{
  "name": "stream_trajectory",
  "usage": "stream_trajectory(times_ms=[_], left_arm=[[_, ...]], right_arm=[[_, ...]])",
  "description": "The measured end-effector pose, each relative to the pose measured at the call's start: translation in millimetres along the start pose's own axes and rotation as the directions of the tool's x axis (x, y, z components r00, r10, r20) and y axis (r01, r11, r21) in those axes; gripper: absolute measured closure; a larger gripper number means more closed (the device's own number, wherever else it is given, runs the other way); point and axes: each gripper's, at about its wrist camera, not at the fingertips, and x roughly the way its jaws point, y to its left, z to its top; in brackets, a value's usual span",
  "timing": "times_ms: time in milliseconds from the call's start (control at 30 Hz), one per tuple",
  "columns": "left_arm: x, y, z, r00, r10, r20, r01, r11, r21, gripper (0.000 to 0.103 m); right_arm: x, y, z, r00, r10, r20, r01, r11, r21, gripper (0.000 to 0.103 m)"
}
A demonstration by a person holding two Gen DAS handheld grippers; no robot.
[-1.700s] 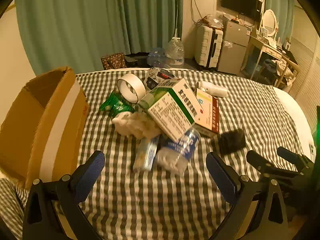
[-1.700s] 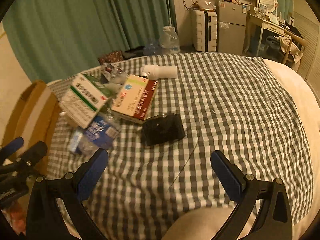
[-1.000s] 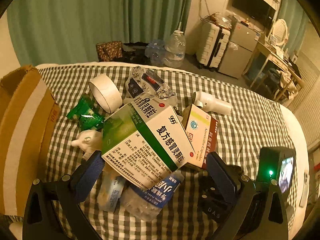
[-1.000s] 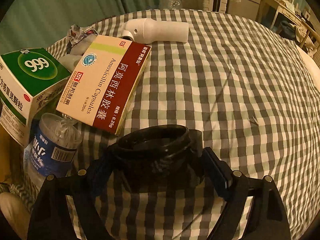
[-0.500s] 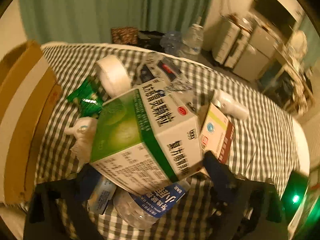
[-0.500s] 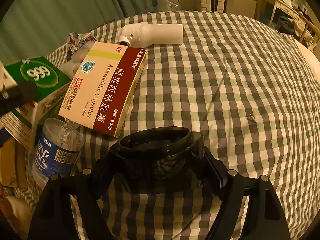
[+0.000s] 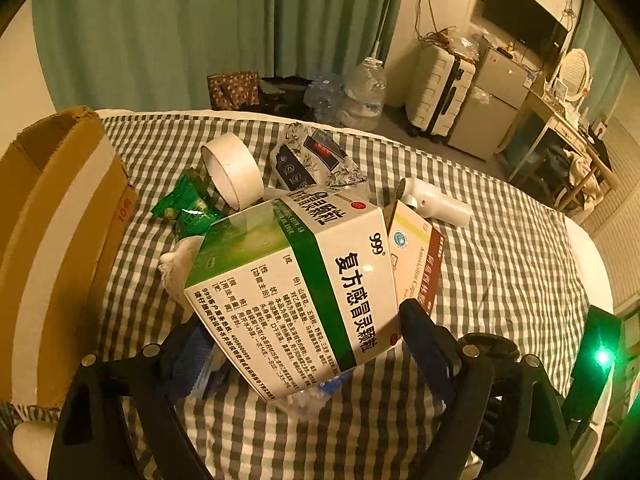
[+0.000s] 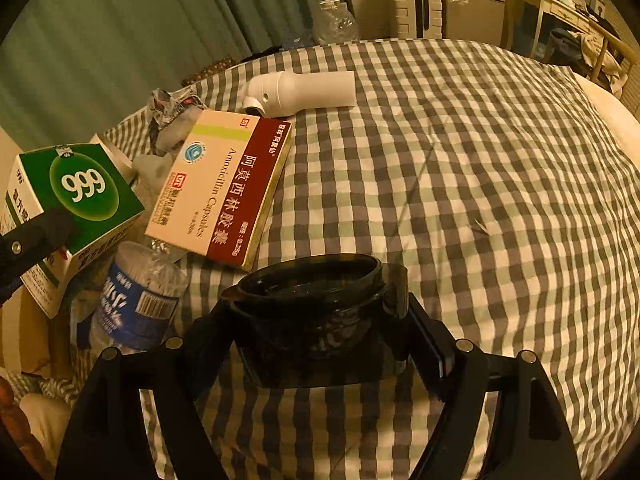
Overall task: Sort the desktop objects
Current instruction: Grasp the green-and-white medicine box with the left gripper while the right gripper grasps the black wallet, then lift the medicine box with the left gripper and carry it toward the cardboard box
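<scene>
The left claw has the green-and-white medicine box between its two blue pads, tilted and lifted clear of the checked bedspread; its jaws are closing, and both pads sit against the box's sides, so it is grasping the box. Taking that box as the landmark: just behind it to the left lie a green snack packet and a roll of white tape, and behind it a crinkled foil pouch. Touching its right side is the flat red-and-cream capsule box, with a white plastic bottle lying on its side beyond that. A crushed water bottle with a blue label lies under the box's near corner. Well to the left of the box stands an open cardboard carton at the bed's edge.

The right claw is clenched on a dark round jar, open mouth up, with a pad against each side. The jar is to the right of the medicine box, just in front of the capsule box's near corner.
</scene>
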Motion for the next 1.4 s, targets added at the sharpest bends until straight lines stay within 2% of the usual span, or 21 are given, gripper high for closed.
stream_trajectory(times_ms=[100, 233, 367, 400, 433, 467, 600, 667, 733, 767, 833, 1000, 1067, 1167, 1400], left_arm=[[-14, 1, -4, 1.0, 0.001, 0.019, -0.001, 1.0, 0.014, 0.012], [-34, 4, -10, 0.999, 0.02, 0.05, -0.022, 0.999, 0.038, 0.013], [-56, 7, -18, 0.997, 0.012, 0.074, -0.016, 0.999, 0.045, 0.015], [-62, 8, -21, 0.997, 0.014, 0.081, -0.018, 0.999, 0.051, 0.025], [-65, 8, -20, 0.996, 0.016, 0.083, -0.021, 0.998, 0.055, 0.053], [-67, 10, -22, 0.997, 0.011, 0.074, -0.015, 0.998, 0.064, 0.059], [-61, 13, -30, 1.0, -0.029, 0.005, 0.028, 0.997, 0.066, 0.06], [-55, 15, -40, 0.998, -0.048, -0.032, 0.05, 0.997, 0.063, 0.051], [-52, 17, -52, 0.998, -0.04, -0.042, 0.042, 0.997, 0.065, 0.01], [-53, 19, -59, 0.999, -0.033, -0.034, 0.035, 0.997, 0.069, 0.007], [-55, 21, -73, 0.998, -0.039, -0.039, 0.043, 0.994, 0.104, 0.005], [-46, 15, -91, 0.993, -0.02, -0.12, 0.046, 0.975, 0.216, 0.004], [-41, 16, -94, 0.989, -0.018, -0.149, 0.051, 0.973, 0.223, 0.003], [-36, 18, -100, 0.978, -0.053, -0.2, 0.094, 0.976, 0.198, 0.003], [-33, 7, -109, 0.961, -0.093, -0.261, 0.152, 0.965, 0.215, 0.003]], right_arm=[[-16, -9, -3, 0.999, -0.007, 0.037, 0.008, 1.0, -0.006, 0.024], [-45, 10, -23, 0.994, -0.034, 0.105, 0.038, 0.999, -0.036, 0.024], [-70, 8, -34, 0.989, -0.037, 0.145, 0.043, 0.998, -0.042, 0.024], [-66, 16, -35, 0.988, -0.037, 0.153, 0.044, 0.998, -0.042, 0.024], [-64, 19, -31, 0.987, -0.033, 0.16, 0.039, 0.998, -0.04, 0.024], [-72, 21, -36, 0.985, -0.023, 0.169, 0.029, 0.999, -0.038, 0.024], [-98, 25, -46, 0.98, -0.006, 0.198, 0.015, 0.999, -0.043, 0.024], [-99, 26, -49, 0.977, -0.01, 0.214, 0.02, 0.999, -0.045, 0.024], [-107, 25, -54, 0.975, -0.009, 0.221, 0.019, 0.999, -0.041, 0.024], [-109, 23, -56, 0.976, -0.01, 0.219, 0.018, 0.999, -0.035, 0.024], [-107, 22, -58, 0.977, -0.013, 0.214, 0.02, 0.999, -0.031, 0.024], [-104, 16, -61, 0.98, -0.021, 0.196, 0.023, 1.0, -0.007, 0.024], [-104, 16, -61, 0.981, -0.022, 0.195, 0.024, 1.0, -0.006, 0.024], [-103, 19, -62, 0.982, -0.023, 0.19, 0.027, 1.0, -0.016, 0.024], [-97, 21, -63, 0.985, -0.031, 0.169, 0.034, 0.999, -0.015, 0.024]])
